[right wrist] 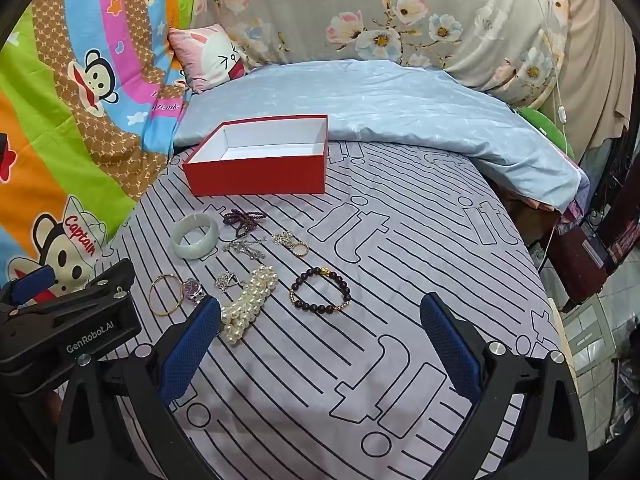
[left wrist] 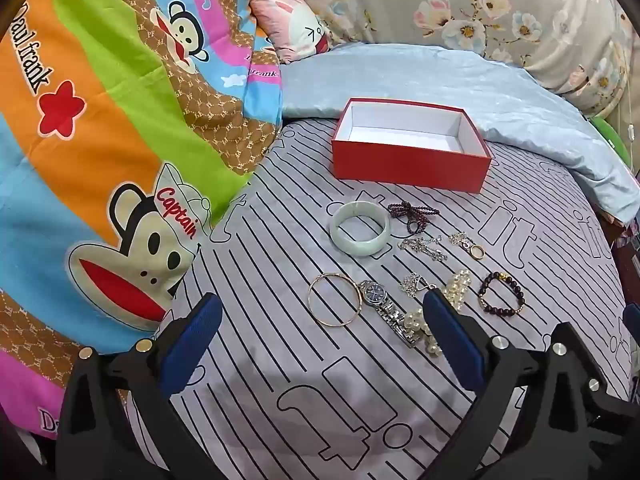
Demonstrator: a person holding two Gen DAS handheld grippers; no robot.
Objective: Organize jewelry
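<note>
An open, empty red box (left wrist: 412, 168) (right wrist: 256, 176) with a white inside sits on the striped bedsheet. In front of it lie a pale green bangle (left wrist: 360, 229) (right wrist: 195, 236), dark red beads (left wrist: 414, 215) (right wrist: 242, 222), silver chains (left wrist: 424, 245) (right wrist: 246, 249), a gold ring piece (left wrist: 470, 246) (right wrist: 294, 243), a gold hoop bangle (left wrist: 335, 299) (right wrist: 166, 294), a silver watch (left wrist: 384, 308) (right wrist: 194, 290), pearls (left wrist: 456, 288) (right wrist: 248, 304) and a dark bead bracelet (left wrist: 502, 294) (right wrist: 320, 288). My left gripper (left wrist: 320, 316) is open above the hoop and watch. My right gripper (right wrist: 320, 320) is open just short of the bead bracelet.
A colourful cartoon quilt (left wrist: 100, 140) is heaped on the left. A light blue blanket (left wrist: 460, 84) and a floral cover (left wrist: 480, 8) lie behind the box. The bed's right edge (right wrist: 556, 300) drops to a tiled floor.
</note>
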